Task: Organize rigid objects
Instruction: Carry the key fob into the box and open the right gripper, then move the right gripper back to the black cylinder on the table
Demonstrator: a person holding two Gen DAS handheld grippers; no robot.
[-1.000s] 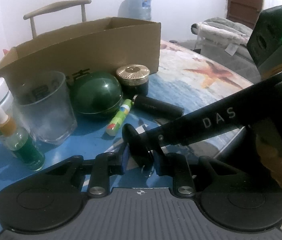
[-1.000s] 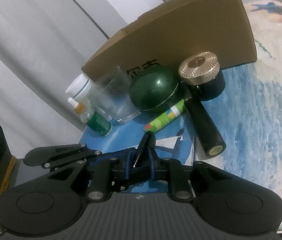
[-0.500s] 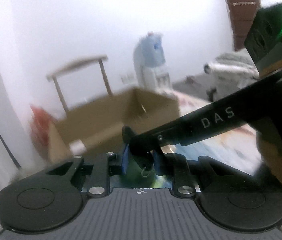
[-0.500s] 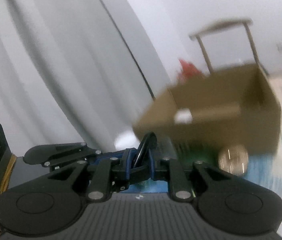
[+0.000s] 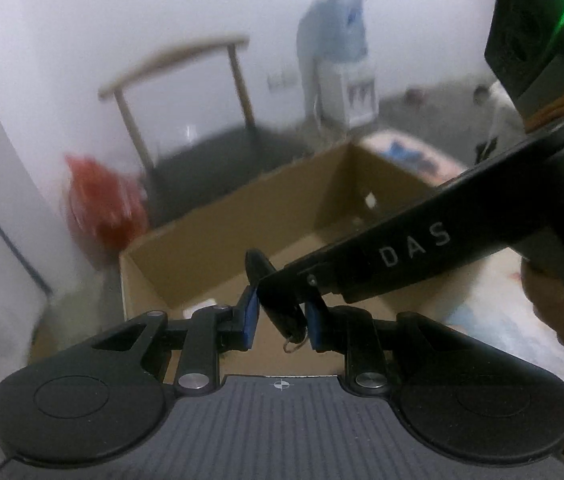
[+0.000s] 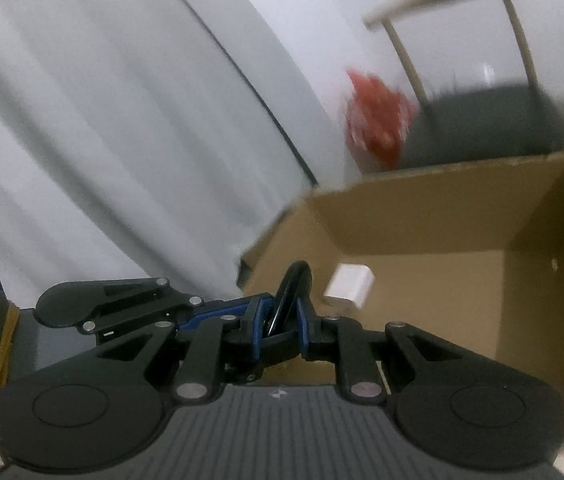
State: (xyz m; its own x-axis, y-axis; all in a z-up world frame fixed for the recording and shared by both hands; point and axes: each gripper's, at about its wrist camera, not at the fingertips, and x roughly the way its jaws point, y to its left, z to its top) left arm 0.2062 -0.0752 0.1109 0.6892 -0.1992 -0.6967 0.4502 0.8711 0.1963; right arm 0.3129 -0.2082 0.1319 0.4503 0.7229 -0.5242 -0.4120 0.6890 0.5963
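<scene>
Both grippers pinch one small black key fob above an open brown cardboard box: the left gripper and right gripper each have their blue-padded fingers closed on it. A small white block lies inside the box.

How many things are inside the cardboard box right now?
1 that I can see: a small white block on the floor of the cardboard box, near its left wall. The tools cover the box's near part, so more may be hidden there.

A wooden chair with a dark seat stands by the white wall, beside pale curtains and a water dispenser
</scene>
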